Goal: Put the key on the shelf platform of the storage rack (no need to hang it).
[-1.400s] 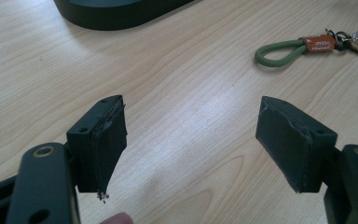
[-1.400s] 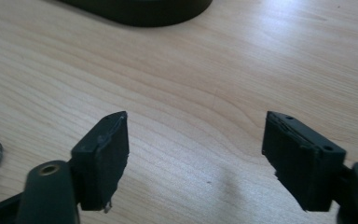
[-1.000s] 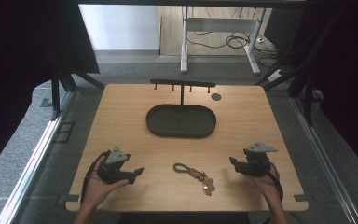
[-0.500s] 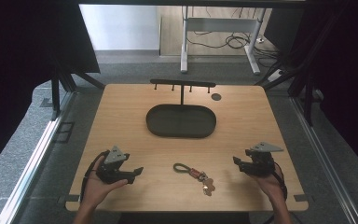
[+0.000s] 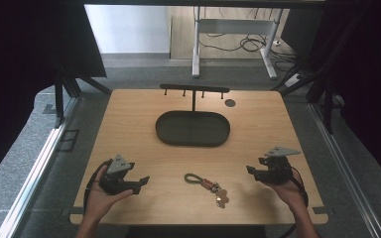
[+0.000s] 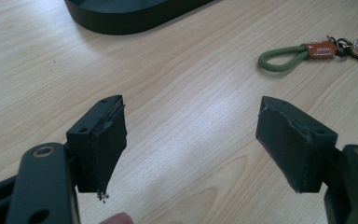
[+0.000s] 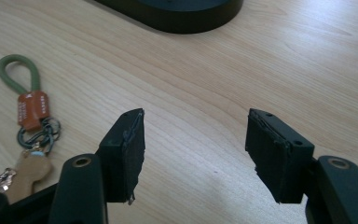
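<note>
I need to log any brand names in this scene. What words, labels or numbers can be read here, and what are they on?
Brown tag of the keychain: pale print runs along it, too small and blurred to read in either gripper view.
Left gripper, right gripper, dark oval tray, hook rack and table: no readable text, numbers or signs.

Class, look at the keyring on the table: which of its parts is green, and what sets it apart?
The cord loop at the keyring's left end is green; the tag is reddish-brown, and the keys look pale metal.
</note>
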`<state>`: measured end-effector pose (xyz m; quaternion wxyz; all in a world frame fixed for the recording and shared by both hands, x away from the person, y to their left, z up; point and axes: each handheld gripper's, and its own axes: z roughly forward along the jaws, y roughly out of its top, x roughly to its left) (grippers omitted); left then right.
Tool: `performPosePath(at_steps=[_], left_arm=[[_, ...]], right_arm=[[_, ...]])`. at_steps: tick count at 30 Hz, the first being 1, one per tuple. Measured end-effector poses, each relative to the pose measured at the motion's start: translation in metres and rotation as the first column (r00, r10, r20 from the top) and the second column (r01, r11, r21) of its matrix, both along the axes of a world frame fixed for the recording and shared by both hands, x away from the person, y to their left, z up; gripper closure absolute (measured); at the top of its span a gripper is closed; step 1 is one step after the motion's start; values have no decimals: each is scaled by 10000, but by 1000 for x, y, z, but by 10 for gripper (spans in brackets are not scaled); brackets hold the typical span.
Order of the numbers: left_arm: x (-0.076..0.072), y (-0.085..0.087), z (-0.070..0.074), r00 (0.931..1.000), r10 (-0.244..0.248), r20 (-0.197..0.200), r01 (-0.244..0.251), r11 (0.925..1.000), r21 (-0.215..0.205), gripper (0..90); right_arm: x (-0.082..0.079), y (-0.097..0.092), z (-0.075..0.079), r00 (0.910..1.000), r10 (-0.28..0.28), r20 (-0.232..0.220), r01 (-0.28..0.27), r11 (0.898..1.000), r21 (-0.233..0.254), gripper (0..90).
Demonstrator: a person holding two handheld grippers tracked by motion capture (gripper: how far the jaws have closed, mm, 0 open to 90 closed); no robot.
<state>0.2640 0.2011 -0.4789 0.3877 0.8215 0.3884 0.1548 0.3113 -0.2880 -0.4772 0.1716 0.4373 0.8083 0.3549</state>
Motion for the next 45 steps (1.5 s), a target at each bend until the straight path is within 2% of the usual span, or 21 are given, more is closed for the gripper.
performPosePath(at_steps=[5, 10, 11, 21, 37, 39, 44, 45], left_arm=[[0, 1, 1, 10000, -72, -7, 72, 9999, -103, 247], [1, 0, -2, 9999, -126, -96, 124, 9998, -143, 247], [1, 0, -2, 9998, -160, -112, 158, 9997, -159, 247], [0, -2, -2, 9996, -264, -84, 262, 9994, -215, 247], [-1, -4, -2, 9996, -270, -85, 268, 9994, -197, 247], [-1, -4, -2, 9995, -296, -77, 295, 9994, -191, 247], [-1, -4, -1, 9994, -328, -71, 326, 9993, -171, 247], [-1, -4, -1, 9994, -328, -79, 327, 9993, -159, 247]], right_arm=[[1, 11, 10, 9989, 385, -269, -393, 9987, -330, 388], [5, 23, 13, 9964, 695, -484, -723, 9957, -584, 394], [7, 29, 14, 9943, 903, -574, -939, 9936, -623, 395], [12, 61, 25, 9847, 1588, -723, -1672, 9772, -1312, 409], [13, 85, 17, 9685, 2147, -1261, -2349, 9557, -1772, 428], [12, 89, 16, 9642, 2261, -1386, -2498, 9499, -1880, 437], [12, 93, 13, 9586, 2386, -1554, -2669, 9431, -1983, 445], [12, 96, 11, 9550, 2446, -1678, -2763, 9392, -2037, 445]])
